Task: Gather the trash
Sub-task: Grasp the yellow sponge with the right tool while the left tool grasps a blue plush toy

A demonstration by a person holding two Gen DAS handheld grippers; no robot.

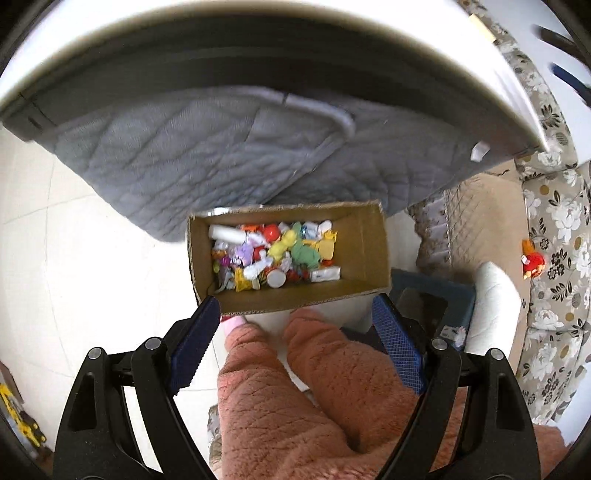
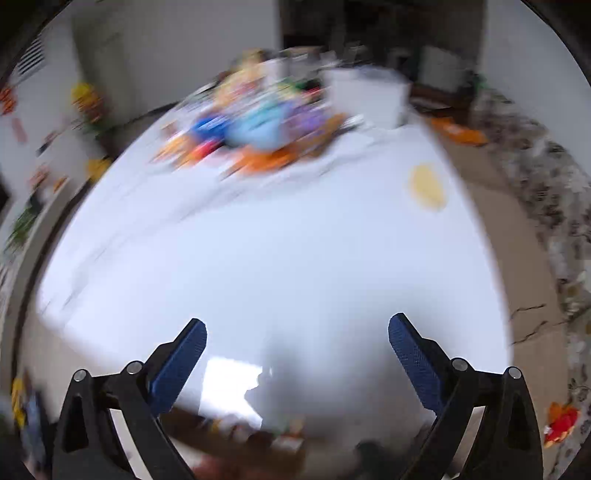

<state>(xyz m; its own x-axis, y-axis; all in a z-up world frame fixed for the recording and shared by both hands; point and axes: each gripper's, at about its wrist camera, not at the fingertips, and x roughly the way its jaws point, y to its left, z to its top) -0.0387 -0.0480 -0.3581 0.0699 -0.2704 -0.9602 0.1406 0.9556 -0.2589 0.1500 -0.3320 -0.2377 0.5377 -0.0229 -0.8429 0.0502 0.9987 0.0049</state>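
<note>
In the left wrist view a brown cardboard box (image 1: 365, 243) stands on the floor below the table edge, holding several colourful wrappers, small toys and bits of trash (image 1: 273, 254). My left gripper (image 1: 295, 306) is open and empty, hovering above the box's near rim. In the blurred right wrist view my right gripper (image 2: 297, 326) is open and empty over the white tabletop (image 2: 258, 240). A yellow scrap (image 2: 426, 186) lies at the table's right side. A blurred heap of colourful items (image 2: 255, 125) sits at the far end.
A grey quilted cloth (image 1: 207, 147) hangs under the white table edge (image 1: 406, 26). My pink-trousered legs (image 1: 314, 387) are below the gripper. A dark blue bin (image 1: 432, 302) stands right of the box. A floral sofa (image 1: 554, 258) holds a red toy (image 1: 532, 260).
</note>
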